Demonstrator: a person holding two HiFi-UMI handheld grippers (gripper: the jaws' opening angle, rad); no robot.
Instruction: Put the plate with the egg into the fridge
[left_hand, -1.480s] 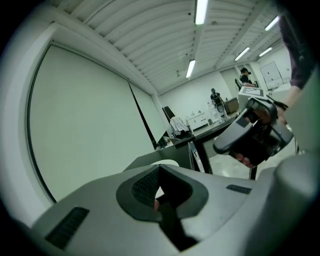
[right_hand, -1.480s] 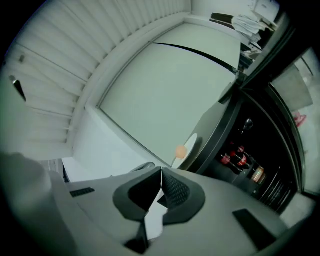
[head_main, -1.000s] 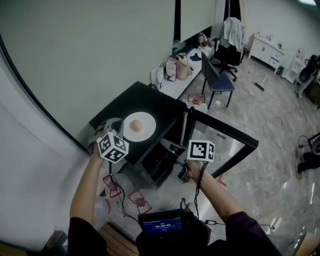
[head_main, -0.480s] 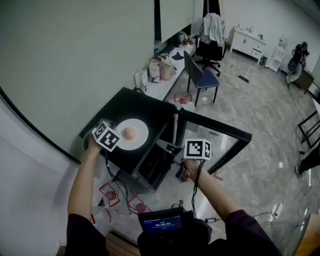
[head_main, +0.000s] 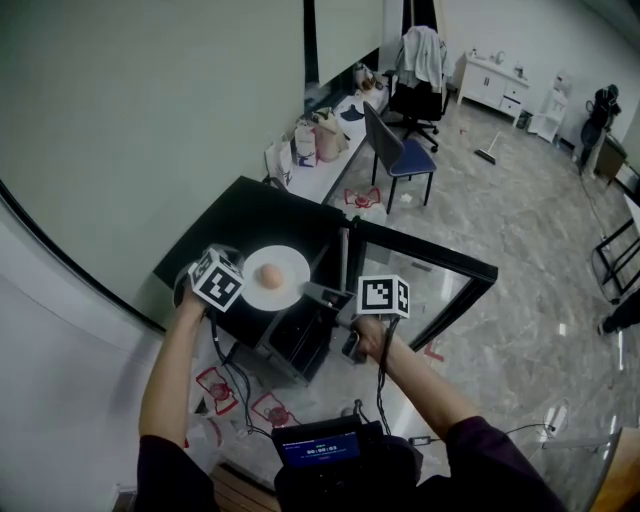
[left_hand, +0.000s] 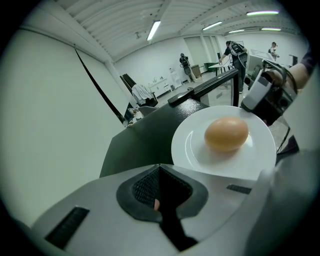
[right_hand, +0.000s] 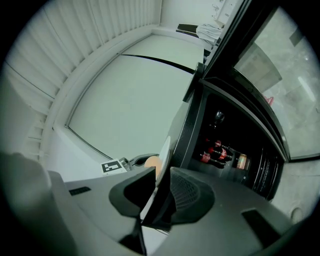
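Observation:
A white plate (head_main: 285, 270) with a brown egg (head_main: 270, 276) lies at the front edge of the black fridge's top (head_main: 240, 215). My left gripper (head_main: 238, 283) is at the plate's left rim. Its jaws (left_hand: 160, 172) are shut with nothing held, and the plate (left_hand: 200, 150) and egg (left_hand: 226, 133) lie just beyond them. My right gripper (head_main: 308, 291) comes in from the right. The plate's rim (right_hand: 162, 155) stands edge-on between its jaws (right_hand: 161, 175), with a dark gap beside one pad. The egg (right_hand: 151, 162) peeks out behind.
The fridge door (head_main: 440, 265) hangs open to the right. Bottles and cans (right_hand: 220, 150) stand on a shelf inside. A blue chair (head_main: 398, 150) and a table with bags (head_main: 325, 135) are behind the fridge. Red-framed parts and cables (head_main: 225, 385) lie on the floor.
The plate has slid right toward the fridge's front edge with the left gripper behind it. The right gripper has moved left until its jaws straddle the plate's rim.

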